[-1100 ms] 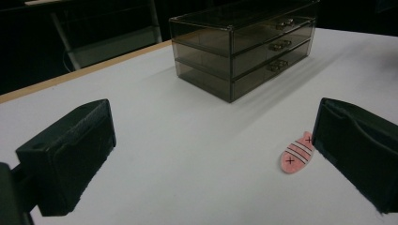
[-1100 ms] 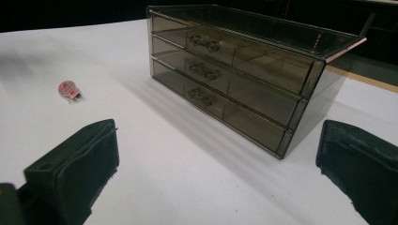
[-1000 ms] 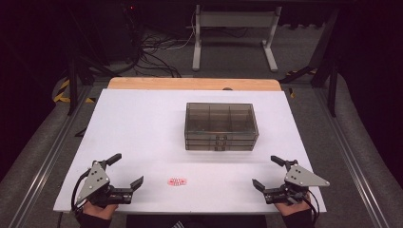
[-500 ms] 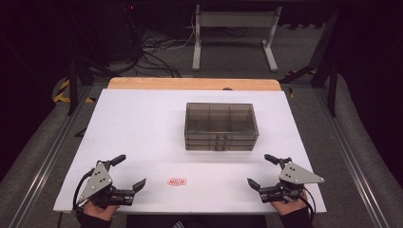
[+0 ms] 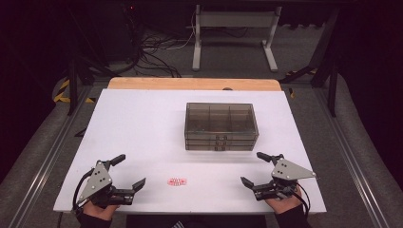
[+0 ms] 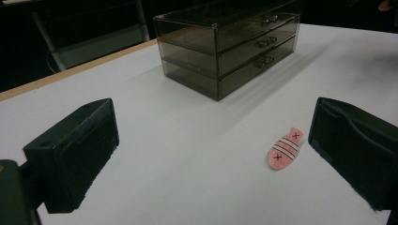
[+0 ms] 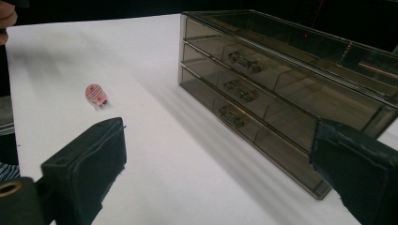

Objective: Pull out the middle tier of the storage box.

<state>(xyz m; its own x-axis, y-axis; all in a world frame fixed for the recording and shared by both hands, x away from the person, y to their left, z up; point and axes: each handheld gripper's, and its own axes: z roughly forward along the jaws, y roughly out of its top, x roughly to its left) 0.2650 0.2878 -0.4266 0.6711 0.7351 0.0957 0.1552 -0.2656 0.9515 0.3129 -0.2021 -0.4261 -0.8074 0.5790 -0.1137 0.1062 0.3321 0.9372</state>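
A smoky clear three-drawer box (image 5: 221, 126) (image 6: 225, 40) (image 7: 281, 79) stands in the middle of the white table (image 5: 142, 128), all drawers shut. A small pink fish-shaped piece (image 5: 177, 182) (image 6: 285, 148) (image 7: 95, 93) lies flat near the front edge. My left gripper (image 5: 130, 172) (image 6: 211, 154) rests at the front left, open and empty, with the fish just inside its right jaw. My right gripper (image 5: 258, 168) (image 7: 220, 178) sits at the front right, open and empty, facing the drawer fronts.
A wooden strip (image 5: 190, 84) runs along the table's far edge. Beyond it are cables (image 5: 152, 52) and a white stand (image 5: 233, 33) on the floor. Grey rails (image 5: 43, 156) flank the table on both sides.
Both grippers have edged inward toward the table's middle, the right one more than the left. The box and the fish have not moved.
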